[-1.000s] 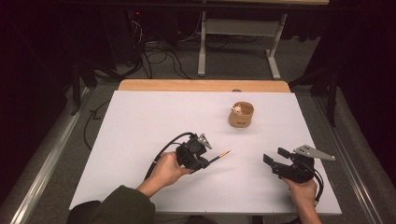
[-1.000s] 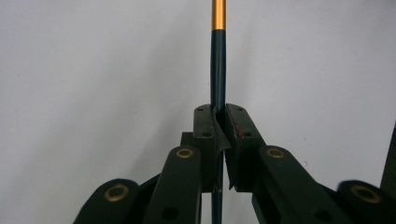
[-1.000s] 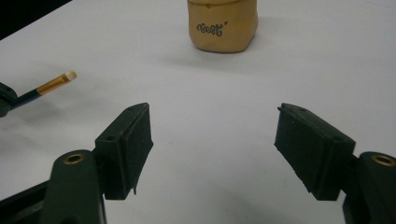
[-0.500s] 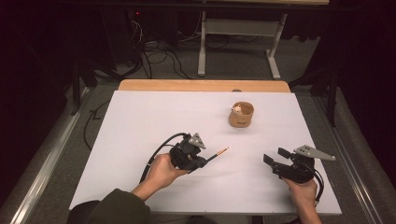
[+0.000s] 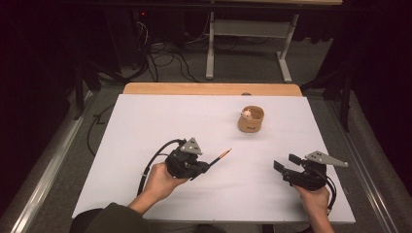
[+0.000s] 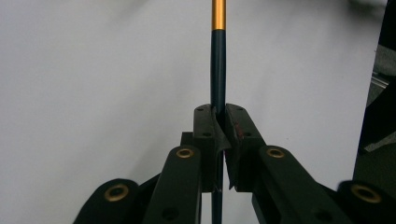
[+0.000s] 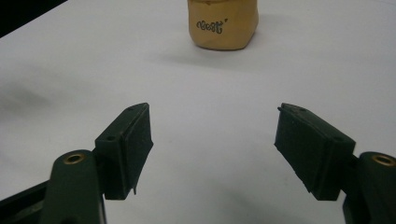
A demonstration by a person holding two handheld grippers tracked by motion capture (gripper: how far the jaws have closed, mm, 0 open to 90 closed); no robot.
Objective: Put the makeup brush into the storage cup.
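Observation:
My left gripper (image 5: pixel 206 167) is shut on a thin dark blue stick (image 5: pixel 219 157) with an orange-gold end, which points right and away over the white table (image 5: pixel 145 126). In the left gripper view the stick (image 6: pixel 218 65) runs straight up from between the closed jaws of the left gripper (image 6: pixel 219 116). My right gripper (image 5: pixel 286 162) rests low at the front right, open, with nothing between its jaws. In its own view the right gripper (image 7: pixel 212 135) faces a tan cup (image 7: pixel 223 23) farther off. That tan cup (image 5: pixel 251 120) stands at the back right with a small white thing (image 5: pixel 246 114) in it.
A wooden strip (image 5: pixel 209 89) borders the table's far edge. Beyond it are a grey floor with cables (image 5: pixel 165 63) and a white table frame (image 5: pixel 243 43). Dark surroundings lie on both sides.
My left hand has shifted a little to the left with the stick still gripped. The right hand and the cup have stayed put.

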